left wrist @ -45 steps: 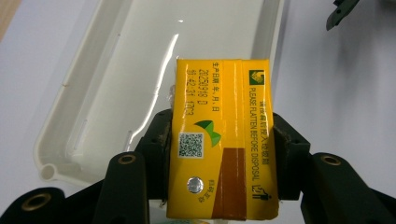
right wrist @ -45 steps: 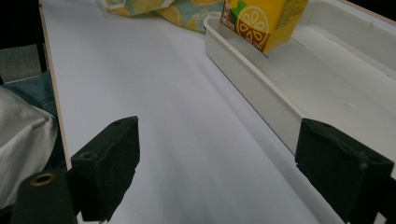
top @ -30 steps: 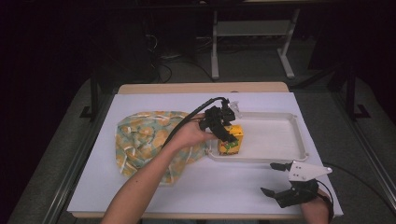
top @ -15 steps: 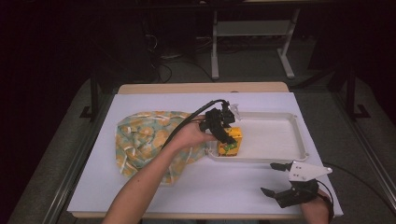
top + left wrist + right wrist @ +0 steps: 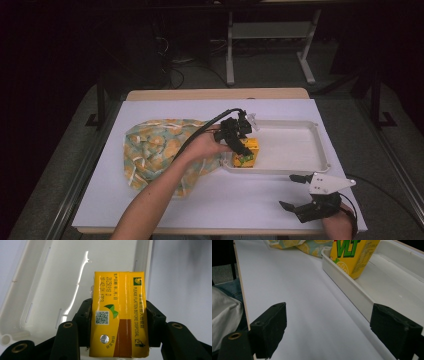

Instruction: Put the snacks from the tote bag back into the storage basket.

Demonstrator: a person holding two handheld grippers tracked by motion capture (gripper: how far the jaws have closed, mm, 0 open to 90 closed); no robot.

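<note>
A yellow drink carton [image 5: 119, 315] sits between the jaws of my left gripper [image 5: 119, 325], which is shut on its sides. In the high view that carton [image 5: 248, 153] stands in the near left corner of the white tray [image 5: 300, 165], with the left gripper [image 5: 241, 144] reaching in from the left. The right gripper view has the same carton [image 5: 352, 255] upright in the tray [image 5: 347, 287]. My right gripper [image 5: 296, 191] rests near the table's front right edge, jaws wide open with nothing between them; in its own view its jaws [image 5: 329, 332] span bare white table.
A yellow and green patterned cloth bag [image 5: 160, 147] lies left of the tray, under the left forearm. A white sheet [image 5: 240, 195] covers the table. The rest of the tray is bare. Dark floor and a metal stand [image 5: 230, 45] lie beyond the far edge.
The left gripper has shifted slightly with the carton inside the tray's left end. The right gripper has stayed where it was.
</note>
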